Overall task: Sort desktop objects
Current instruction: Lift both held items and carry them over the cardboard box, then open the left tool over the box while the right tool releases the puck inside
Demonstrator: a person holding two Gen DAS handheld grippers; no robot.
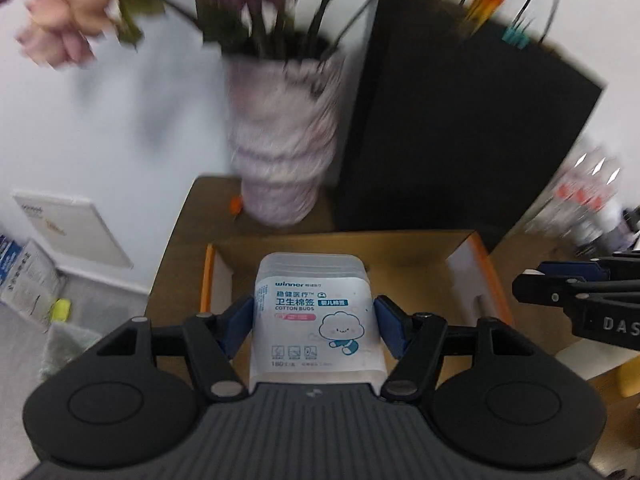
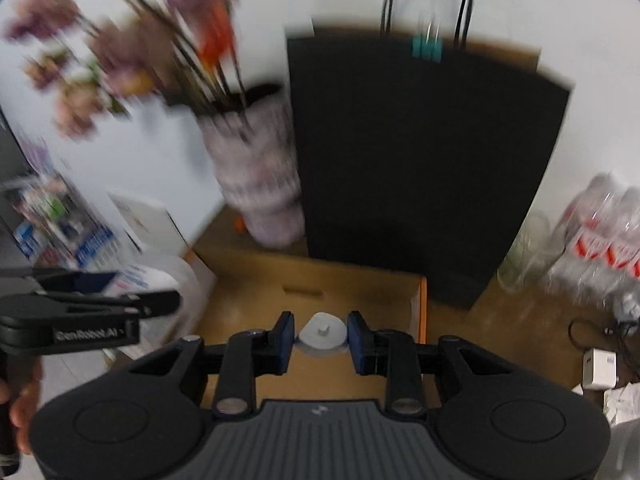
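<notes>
Both grippers hold items above an open cardboard box point(image 1: 460, 256)
Left gripper point(image 1: 314, 320) fingers pinch a cotton buds box point(image 1: 316, 316); right gripper point(image 2: 320, 338) fingers, slightly spread, flank a small white bottle point(image 2: 323, 334)

A translucent box of cotton buds point(image 1: 316, 316), its white label printed in blue with a cloud cartoon, stands upright above the open cardboard box point(image 1: 416, 248). A small white object point(image 2: 323, 334) sits over that box too.

wrist views face forward, close | shared: cardboard box point(image 1: 476, 264), vase point(image 2: 260, 184)
</notes>
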